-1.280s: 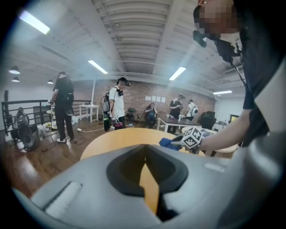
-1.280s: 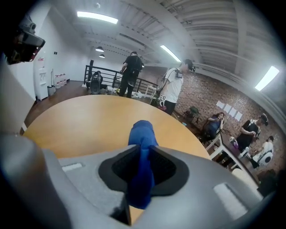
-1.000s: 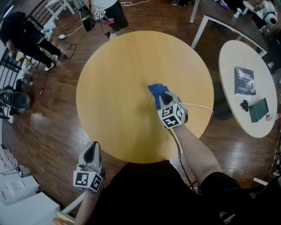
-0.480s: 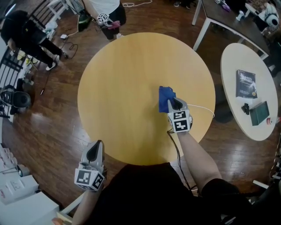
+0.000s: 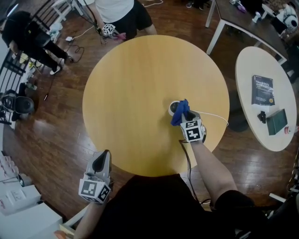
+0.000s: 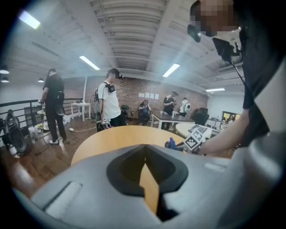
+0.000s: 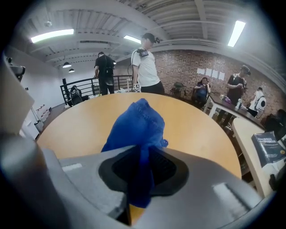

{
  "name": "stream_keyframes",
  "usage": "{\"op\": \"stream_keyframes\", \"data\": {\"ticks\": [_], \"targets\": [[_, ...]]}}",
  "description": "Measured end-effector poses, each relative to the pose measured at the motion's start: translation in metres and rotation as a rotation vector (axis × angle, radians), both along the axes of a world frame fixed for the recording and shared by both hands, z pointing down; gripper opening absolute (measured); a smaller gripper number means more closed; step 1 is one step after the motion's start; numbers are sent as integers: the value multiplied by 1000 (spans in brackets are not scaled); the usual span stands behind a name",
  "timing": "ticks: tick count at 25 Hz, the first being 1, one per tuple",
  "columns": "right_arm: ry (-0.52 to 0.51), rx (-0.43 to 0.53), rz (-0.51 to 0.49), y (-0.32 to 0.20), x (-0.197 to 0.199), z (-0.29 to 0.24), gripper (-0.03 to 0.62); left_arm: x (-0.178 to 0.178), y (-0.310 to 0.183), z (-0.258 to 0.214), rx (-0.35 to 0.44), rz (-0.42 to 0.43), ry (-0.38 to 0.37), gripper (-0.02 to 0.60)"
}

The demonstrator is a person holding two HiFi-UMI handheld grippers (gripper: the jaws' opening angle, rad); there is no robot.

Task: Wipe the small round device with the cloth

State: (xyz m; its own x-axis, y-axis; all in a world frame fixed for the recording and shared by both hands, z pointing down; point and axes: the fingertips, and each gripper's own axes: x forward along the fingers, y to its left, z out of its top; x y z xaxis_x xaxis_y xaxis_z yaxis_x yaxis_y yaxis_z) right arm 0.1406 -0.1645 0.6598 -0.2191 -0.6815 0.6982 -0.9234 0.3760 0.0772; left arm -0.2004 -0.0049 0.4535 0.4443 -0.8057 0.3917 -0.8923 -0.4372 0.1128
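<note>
A small round white device (image 5: 173, 107) lies on the round yellow table (image 5: 131, 84), right of its middle. My right gripper (image 5: 183, 117) is shut on a blue cloth (image 5: 180, 112), which hangs over the device's right rim. In the right gripper view the cloth (image 7: 136, 125) bunches up between the jaws of that gripper (image 7: 142, 152) and hides the device. My left gripper (image 5: 100, 159) hovers off the table's near-left edge, away from both. Its jaws (image 6: 144, 154) are shut with nothing in them. From there the cloth (image 6: 172, 143) shows far off.
A thin white cable (image 5: 212, 113) lies on the table right of the device. A second white round table (image 5: 243, 93) at the right carries a book (image 5: 262, 90). People stand beyond the table's far edge (image 5: 117, 14) and at the far left (image 5: 28, 37).
My right gripper has carried the cloth to the right and toward me, lower over the table, rolling as it went. The round device now shows beside the cloth. My left gripper has stayed put.
</note>
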Motion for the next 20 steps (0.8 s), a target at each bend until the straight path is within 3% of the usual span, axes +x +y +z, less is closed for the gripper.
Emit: {"op": "stream_keyframes", "data": {"ticks": [5, 7, 12, 20], "targets": [[-61, -127, -45, 20, -11, 40, 61, 2, 3, 0, -12, 3, -20, 3], [-103, -81, -18, 21, -6, 35, 61, 2, 4, 0, -14, -2, -27, 3], [-181, 170, 68, 3, 18, -19, 61, 2, 10, 2, -27, -20, -32, 3], [-137, 133, -5, -10, 14, -2, 61, 0, 20, 8, -43, -52, -50, 3]]}}
